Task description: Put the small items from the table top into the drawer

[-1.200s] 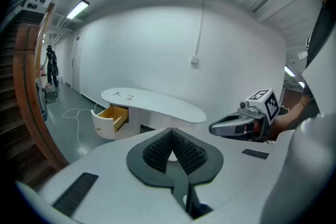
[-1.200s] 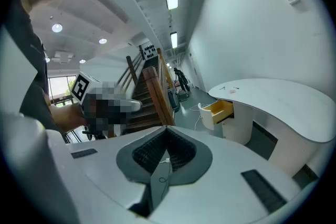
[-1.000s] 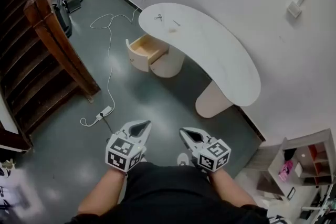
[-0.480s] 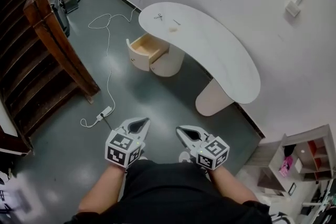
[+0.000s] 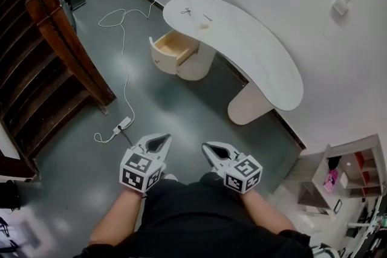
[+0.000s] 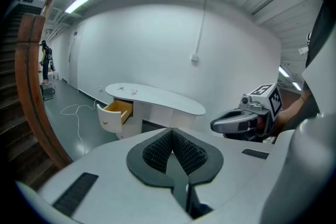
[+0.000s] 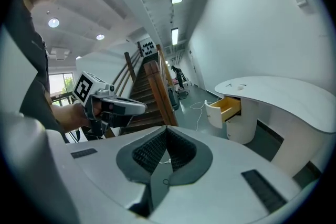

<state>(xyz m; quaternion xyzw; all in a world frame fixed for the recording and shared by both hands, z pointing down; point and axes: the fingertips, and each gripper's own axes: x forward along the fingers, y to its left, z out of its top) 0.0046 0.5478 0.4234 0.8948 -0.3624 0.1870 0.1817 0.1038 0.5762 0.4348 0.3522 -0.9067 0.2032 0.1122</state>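
**Approach stage – both grippers empty, nothing moved yet**

Left gripper (image 5: 159, 141) & right gripper (image 5: 211, 148) are held low, close in front of the person's body, side by side over the grey floor (image 5: 157, 99). It looks like a carry posture, prob. because nothing is within reach. Each gripper view shows its fingers pressed together, ribbed pads meeting w/ no gap & nothing btw them. No reason to open them this far out.

The white kidney-shaped table (image 5: 254, 51) stands well apart, against the white wall. Small items lie at its far end: a small dark scissors-like item (image 5: 186, 11) & a thin dark stick-like item (image 5: 207, 17), both too small to ID. The rounded white drawer w/ wooden inside (image 5: 172, 46) is pulled open just below that end, so each carry should be short.

Judgement: task is at the start; next step is walking up to the table. Watch the white cable (image 5: 124, 57) looping across the floor on the way.
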